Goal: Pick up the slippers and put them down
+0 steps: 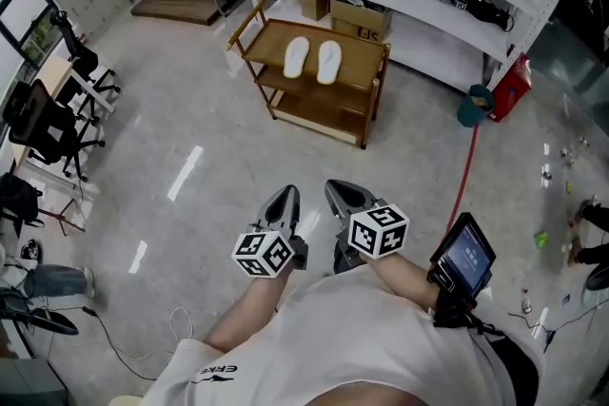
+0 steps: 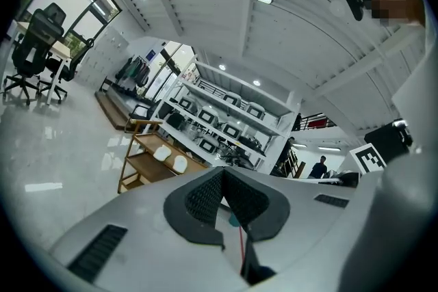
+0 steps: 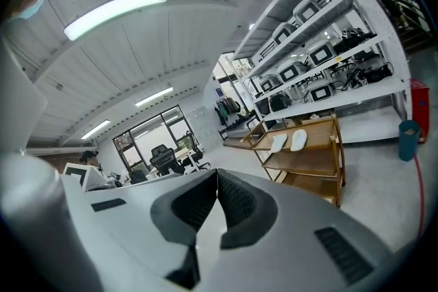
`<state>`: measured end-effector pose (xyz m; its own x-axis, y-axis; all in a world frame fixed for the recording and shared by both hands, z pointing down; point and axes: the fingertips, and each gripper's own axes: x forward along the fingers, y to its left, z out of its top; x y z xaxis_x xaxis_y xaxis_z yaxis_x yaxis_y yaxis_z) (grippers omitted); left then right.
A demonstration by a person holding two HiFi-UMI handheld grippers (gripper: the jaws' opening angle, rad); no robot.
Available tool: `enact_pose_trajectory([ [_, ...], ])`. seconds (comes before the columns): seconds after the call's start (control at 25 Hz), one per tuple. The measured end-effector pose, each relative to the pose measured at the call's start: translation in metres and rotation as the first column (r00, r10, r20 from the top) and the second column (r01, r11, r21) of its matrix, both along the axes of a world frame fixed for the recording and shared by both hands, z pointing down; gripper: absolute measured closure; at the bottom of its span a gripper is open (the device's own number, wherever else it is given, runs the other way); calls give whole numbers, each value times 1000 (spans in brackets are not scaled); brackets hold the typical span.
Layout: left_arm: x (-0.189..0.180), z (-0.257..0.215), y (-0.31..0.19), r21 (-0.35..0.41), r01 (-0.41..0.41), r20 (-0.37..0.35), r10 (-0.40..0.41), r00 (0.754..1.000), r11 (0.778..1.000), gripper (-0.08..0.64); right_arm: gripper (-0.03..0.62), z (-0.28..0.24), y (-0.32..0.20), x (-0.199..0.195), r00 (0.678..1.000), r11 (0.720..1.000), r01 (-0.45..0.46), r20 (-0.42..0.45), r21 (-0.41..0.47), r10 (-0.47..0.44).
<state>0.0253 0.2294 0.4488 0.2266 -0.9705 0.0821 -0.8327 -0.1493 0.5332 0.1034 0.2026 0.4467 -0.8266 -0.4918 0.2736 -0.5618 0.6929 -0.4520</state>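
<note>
Head view: the slippers [image 1: 297,57] lie side by side on the top shelf of the wooden rack [image 1: 360,64], well ahead of the left gripper [image 1: 285,195] and right gripper [image 1: 343,193], both over open floor [image 1: 190,138], fingers clenched together on nothing.

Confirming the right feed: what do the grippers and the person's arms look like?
The left gripper and right gripper are pale grey tapered shells with dark ribbed pads, each carrying a white cube of black square markers. The person wears a white short-sleeved T-shirt and a dark screen device at the right wrist.
</note>
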Motion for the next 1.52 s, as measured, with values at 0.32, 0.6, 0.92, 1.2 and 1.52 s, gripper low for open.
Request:
enact_pose_trajectory([
  [0.32,-30,3,-88,-23,38,25,-38,999,999,556,586,2,-99,-16,999,1000,-22,41,-17,22],
  [0.6,-33,3,-177,-44,45,46,-43,998,998,556,586,5,-192,-8,997,997,-50,61,-51,53],
  [0.92,-30,13,-249,-73,47,40,-44,998,996,556,586,21,-270,-5,994,992,-61,79,-113,70],
  [1.2,-50,30,-289,-116,39,25,-36,999,993,555,586,40,-311,-19,993,983,-88,68,-162,100],
  [1.52,-100,67,-363,-194,-9,21,13,1000,981,556,586,78,-380,-48,983,958,-178,3,-224,184],
])
